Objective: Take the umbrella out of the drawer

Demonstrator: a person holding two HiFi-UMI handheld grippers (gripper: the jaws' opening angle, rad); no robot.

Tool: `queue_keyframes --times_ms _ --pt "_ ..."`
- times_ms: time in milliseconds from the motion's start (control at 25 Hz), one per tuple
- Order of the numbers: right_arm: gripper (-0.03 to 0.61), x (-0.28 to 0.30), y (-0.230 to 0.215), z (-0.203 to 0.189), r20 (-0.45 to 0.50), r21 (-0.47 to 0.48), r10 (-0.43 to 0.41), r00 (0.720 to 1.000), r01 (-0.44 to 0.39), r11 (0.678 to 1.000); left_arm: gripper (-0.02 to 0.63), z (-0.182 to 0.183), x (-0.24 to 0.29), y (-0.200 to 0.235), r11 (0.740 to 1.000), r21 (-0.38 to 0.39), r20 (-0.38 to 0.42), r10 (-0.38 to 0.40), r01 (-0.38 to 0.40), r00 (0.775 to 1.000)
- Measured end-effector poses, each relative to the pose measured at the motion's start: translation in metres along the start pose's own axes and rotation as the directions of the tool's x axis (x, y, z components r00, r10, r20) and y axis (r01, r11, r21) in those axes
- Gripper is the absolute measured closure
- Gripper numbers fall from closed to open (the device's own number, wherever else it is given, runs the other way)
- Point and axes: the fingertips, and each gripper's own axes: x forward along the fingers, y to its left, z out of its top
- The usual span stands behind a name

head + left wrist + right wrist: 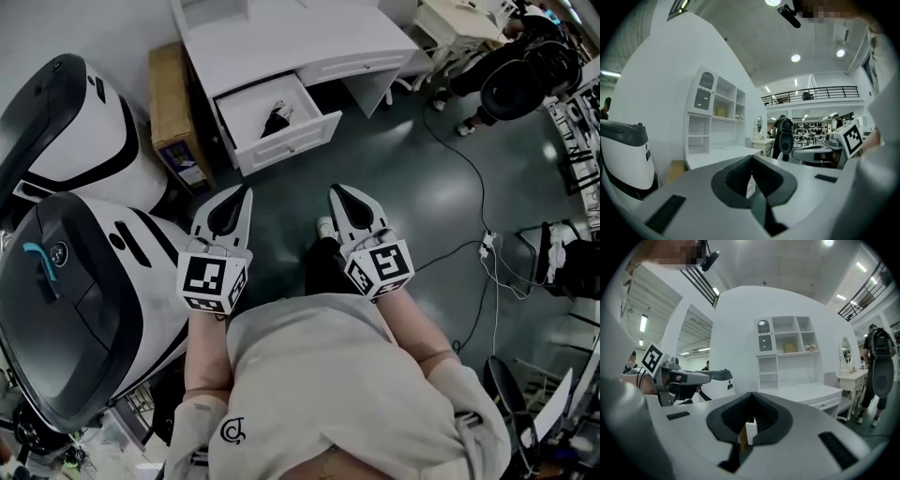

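In the head view a white desk (300, 37) stands ahead with its drawer (291, 141) pulled open. A black folded umbrella (277, 119) lies inside the drawer. My left gripper (247, 189) and right gripper (335, 191) are held side by side over the dark floor, well short of the drawer, both pointing toward it. Both are shut with nothing between the jaws. The left gripper view shows its own jaws (751, 157) closed, with the desk's shelf unit (717, 117) beyond. In the right gripper view its jaws (751, 393) are also closed, facing the same shelf unit (787, 352).
Two big white-and-black machine bodies (84, 309) (66, 112) crowd the left side. A cardboard box (173, 112) leans beside the desk. Cables (483, 244) run across the floor at right. A person in black (525, 66) stands at the far right by another white desk.
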Motion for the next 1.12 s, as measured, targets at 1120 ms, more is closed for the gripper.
queue_keyframes --times_ms 1120 --pt "0.571 0.257 -0.244 -0.02 -0.144 0.051 0.382 0.913 -0.378 0.924 0.6 -0.039 0.292 0.085 0.927 -0.07 -0.226 0.345 -0.368 0.911"
